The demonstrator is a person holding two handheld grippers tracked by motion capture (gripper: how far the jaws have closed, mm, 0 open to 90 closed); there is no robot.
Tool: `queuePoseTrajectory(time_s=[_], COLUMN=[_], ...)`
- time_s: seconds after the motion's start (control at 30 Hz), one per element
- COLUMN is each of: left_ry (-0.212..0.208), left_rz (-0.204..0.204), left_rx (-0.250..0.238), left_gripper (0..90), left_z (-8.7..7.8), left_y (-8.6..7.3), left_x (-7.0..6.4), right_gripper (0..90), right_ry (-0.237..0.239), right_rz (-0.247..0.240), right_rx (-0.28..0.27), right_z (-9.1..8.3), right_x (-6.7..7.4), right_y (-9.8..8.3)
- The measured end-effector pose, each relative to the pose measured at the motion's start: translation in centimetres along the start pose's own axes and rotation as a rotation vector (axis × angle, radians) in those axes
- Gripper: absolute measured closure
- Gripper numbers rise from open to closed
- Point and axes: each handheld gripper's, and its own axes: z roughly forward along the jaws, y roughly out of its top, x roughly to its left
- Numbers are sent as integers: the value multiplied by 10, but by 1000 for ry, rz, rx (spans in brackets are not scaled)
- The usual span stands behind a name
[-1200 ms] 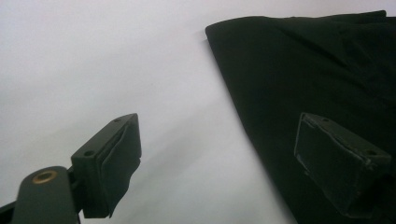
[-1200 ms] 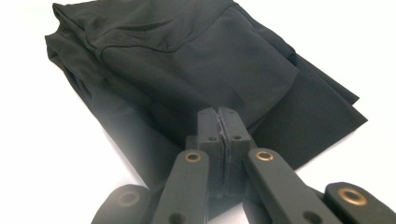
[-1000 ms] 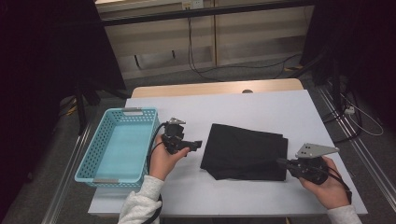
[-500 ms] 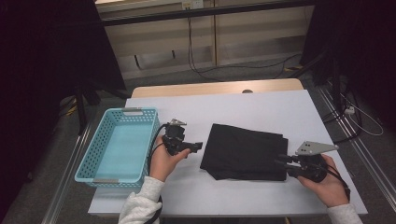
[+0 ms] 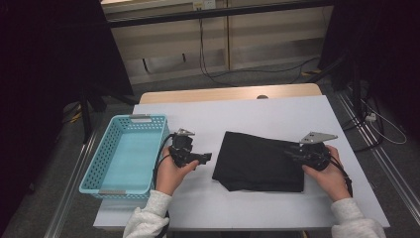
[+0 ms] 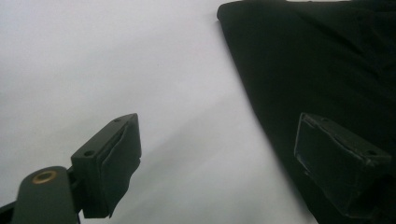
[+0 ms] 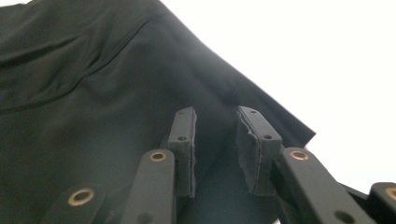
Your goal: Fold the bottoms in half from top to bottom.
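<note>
A folded black cloth (image 5: 260, 161) lies flat on the white table (image 5: 247, 111). My right gripper (image 5: 292, 152) is over the cloth's right edge, pointing left. In the right gripper view the gripper (image 7: 217, 114) has a narrow gap between its jaws. They have just been opening, and nothing is pinched between them; the cloth (image 7: 93, 93) lies beneath. My left gripper (image 5: 205, 157) rests just left of the cloth, pointing at it. It (image 6: 217, 126) stands wide open and empty, one jaw over bare table, the other over the cloth (image 6: 327, 70) edge.
A light blue plastic basket (image 5: 148, 120) stands empty at the table's left side, close to my left hand. Bare white table lies beyond the cloth and in front of it. Cables run on the floor behind the table.
My right hand has moved away from the table's near edge and slightly left, onto the cloth's right edge, and its jaws have parted a little. The left hand and the cloth have stayed put.
</note>
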Motion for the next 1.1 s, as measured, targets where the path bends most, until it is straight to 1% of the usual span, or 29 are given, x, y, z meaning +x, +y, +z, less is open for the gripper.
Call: queuePoseTrajectory(time_s=[0.1,0.13,0.2,0.23,0.27,0.3,0.33,0.37,0.43,0.47,0.53,0.57,0.6,0.7,0.73,0.77,0.83,0.9,0.93,0.97,1.03,1.1], left_ry=[-2,-5,-4,-5,-7,-4,-6,-7,-11,-8,-10,-12,-6,-5,-3,-3,-2,-3,-5,-4,-5,0], left_rz=[2,-2,-2,-1,-2,-1,0,1,2,2,2,5,1,-2,-4,-7,-9,-13,-15,-13,-9,-10], left_rx=[4,7,6,8,12,10,12,12,18,17,12,22,14,20,21,19,18,18,19,20,23,29], left_gripper=[146,146,146,146,146,146,146,146,146,146,146,146,146,146,146,146,146,146,146,146,146,146], left_z=[1,1,3,3,3,4,4,4,4,4,5,4,5,6,6,6,6,7,7,7,9,9], left_y=[0,0,0,-1,0,0,0,0,0,0,0,0,-1,-1,-1,-1,-1,-1,0,0,0,-1], left_x=[0,0,0,0,0,1,1,1,1,0,0,0,0,2,2,3,4,4,4,4,4,5], right_gripper=[686,686,701,747,830,860,884,890,893,893,893,893,893,892,891,890,885,853,784,734,697,647], right_ry=[13,14,37,42,52,77,64,55,85,80,82,86,88,89,95,89,70,50,41,36,53,28], right_rz=[19,17,20,17,16,23,3,-6,-10,-13,-23,-24,-32,-40,-41,-44,-38,-7,1,2,7,-4], right_rx=[7,10,19,32,33,31,41,43,38,32,11,6,-5,-10,-1,9,28,46,61,66,42,30], right_z=[7,10,15,17,19,18,17,16,13,11,8,7,7,11,14,17,23,29,32,34,34,34], right_x=[-6,-8,-10,-10,-10,-10,-9,-8,-6,-4,-2,-1,-1,0,0,-1,-4,-9,-10,-11,-12,-13], right_y=[1,1,0,-1,-1,-1,0,1,4,6,12,15,18,25,26,27,28,25,23,22,22,23])
